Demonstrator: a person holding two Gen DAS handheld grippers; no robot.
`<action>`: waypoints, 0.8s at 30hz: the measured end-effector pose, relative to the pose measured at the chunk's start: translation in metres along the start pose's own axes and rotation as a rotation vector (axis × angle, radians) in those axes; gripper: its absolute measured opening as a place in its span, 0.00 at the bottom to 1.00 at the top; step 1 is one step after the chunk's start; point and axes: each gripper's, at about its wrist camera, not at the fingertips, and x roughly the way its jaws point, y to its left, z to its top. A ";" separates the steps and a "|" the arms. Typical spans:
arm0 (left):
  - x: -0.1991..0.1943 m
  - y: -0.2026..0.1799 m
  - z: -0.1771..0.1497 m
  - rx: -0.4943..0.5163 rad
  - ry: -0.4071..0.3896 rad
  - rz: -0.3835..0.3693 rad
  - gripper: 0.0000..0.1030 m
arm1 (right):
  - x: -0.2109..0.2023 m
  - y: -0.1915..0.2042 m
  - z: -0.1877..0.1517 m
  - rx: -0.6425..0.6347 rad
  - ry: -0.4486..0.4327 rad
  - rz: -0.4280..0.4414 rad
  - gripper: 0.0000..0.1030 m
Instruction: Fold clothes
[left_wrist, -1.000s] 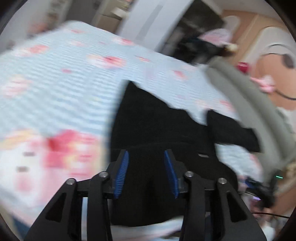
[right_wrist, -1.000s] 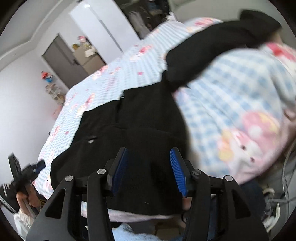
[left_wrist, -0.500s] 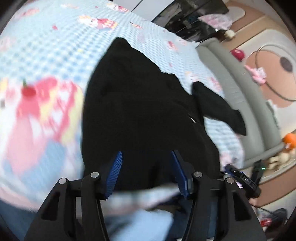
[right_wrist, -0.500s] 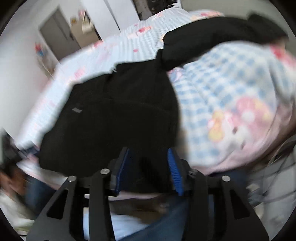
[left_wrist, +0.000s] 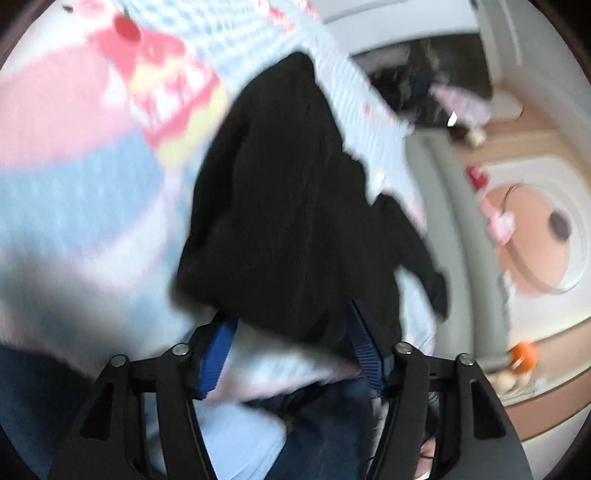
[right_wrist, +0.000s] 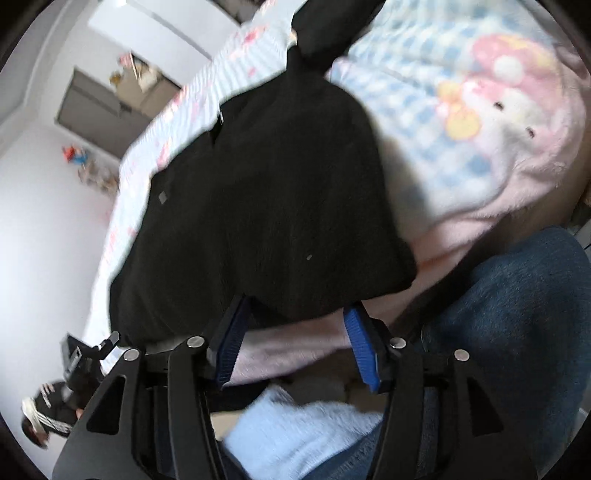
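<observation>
The black garment (left_wrist: 295, 206) (right_wrist: 266, 206) lies spread on the bed's blue-checked cartoon blanket (right_wrist: 461, 110), its near hem at the bed edge. The left gripper (left_wrist: 291, 354) and right gripper (right_wrist: 295, 347) hover at that hem, jaws spread apart and apparently empty, though blur makes contact uncertain. Blue jeans (right_wrist: 517, 332) show at near right.

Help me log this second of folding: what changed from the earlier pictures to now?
Both grippers drew back toward the person: the left gripper and right gripper now sit at the near hem of the black garment, over the blanket edge. Unchanged: jaws open, nothing gripped, garment spread flat.
</observation>
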 end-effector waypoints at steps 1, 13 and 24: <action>0.003 0.002 0.004 -0.012 -0.002 -0.036 0.74 | 0.000 -0.003 0.001 0.010 -0.018 0.010 0.59; 0.031 -0.026 0.016 0.155 -0.026 0.065 0.45 | 0.051 0.001 0.002 0.063 -0.085 0.050 0.73; -0.055 -0.085 0.002 0.288 -0.053 0.030 0.34 | -0.037 0.042 -0.014 -0.113 -0.127 0.128 0.38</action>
